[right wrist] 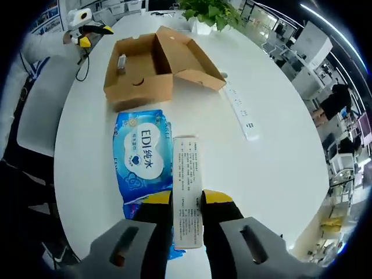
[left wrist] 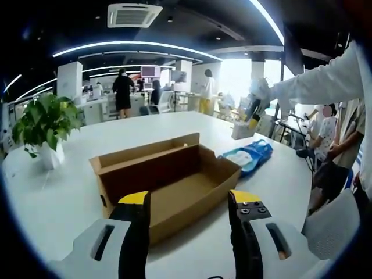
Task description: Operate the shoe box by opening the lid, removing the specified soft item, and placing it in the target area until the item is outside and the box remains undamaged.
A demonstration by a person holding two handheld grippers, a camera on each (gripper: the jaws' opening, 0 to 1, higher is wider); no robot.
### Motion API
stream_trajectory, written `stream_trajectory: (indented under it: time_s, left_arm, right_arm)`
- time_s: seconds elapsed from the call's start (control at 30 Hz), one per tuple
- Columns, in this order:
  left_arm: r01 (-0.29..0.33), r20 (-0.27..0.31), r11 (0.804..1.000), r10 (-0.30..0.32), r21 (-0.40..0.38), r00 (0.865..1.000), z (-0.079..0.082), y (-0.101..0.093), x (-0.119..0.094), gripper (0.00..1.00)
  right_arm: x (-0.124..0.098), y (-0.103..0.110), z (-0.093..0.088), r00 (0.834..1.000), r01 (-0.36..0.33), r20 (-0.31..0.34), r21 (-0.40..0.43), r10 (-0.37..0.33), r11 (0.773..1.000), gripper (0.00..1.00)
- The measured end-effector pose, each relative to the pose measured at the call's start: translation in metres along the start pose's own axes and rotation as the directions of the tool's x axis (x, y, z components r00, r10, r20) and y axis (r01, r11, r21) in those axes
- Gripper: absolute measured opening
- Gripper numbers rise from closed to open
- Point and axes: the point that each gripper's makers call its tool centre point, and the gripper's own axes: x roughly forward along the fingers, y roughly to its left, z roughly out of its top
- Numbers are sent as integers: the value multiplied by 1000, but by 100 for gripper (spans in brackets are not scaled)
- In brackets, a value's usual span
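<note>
1. My right claw (right wrist: 187,200) has its jaws closed on a slim white carton (right wrist: 187,189) printed with small text. The carton stands along the jaws, its long axis running straight away from me towards the shoe box (right wrist: 152,64).

2. My left claw (left wrist: 189,200) is wide open and holds nothing. It hovers over the near edge of the shoe box (left wrist: 165,177), one jaw on either side of the near wall as that view has it.

3. The box sits on the white bench (right wrist: 279,168) with its lid folded back. In the left gripper view its floor looks bare; in the right gripper view a small pale object lies against one inner wall, and I cannot tell what it is.

4. The soft item, a blue wet-wipe pack (right wrist: 142,154), already lies outside the box, flat on the bench. In the right gripper view it is just beside the carton I hold, on the left, its long axis roughly parallel to the carton and pointing at the box.

5. So the pack lies between my right claw and the box, much nearer my right claw than my left. If it needs shifting, I judge the right should do it, after first setting the carton down.

6. A potted plant (left wrist: 46,125) stands beyond the box, and a white power strip (right wrist: 241,110) lies on the bench well apart from the pack.
</note>
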Motion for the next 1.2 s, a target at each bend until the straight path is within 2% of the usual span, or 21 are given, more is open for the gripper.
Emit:
stream_trajectory:
  time_s: [0.23, 0.57, 0.77, 1.2]
  left_arm:
    - [-13, -5, 1000, 13, -3, 1000, 0, -1, 2, 55]
    - [-39, -30, 999, 39, -1, 999, -4, -1, 2, 55]
    - [-61, -40, 998, 61, -4, 997, -6, 2, 3, 55]
    - [-68, -51, 998, 68, 1, 996, -5, -2, 9, 54]
  right_arm:
    - [9, -5, -28, 999, -11, -37, -7, 11, 1000, 16]
    - [26, -13, -54, 999, -34, -43, -7, 33, 999, 15]
    - [34, -13, -64, 997, -60, -46, -31, 58, 998, 15]
    - [43, -4, -76, 991, -119, -64, -69, 115, 991, 15]
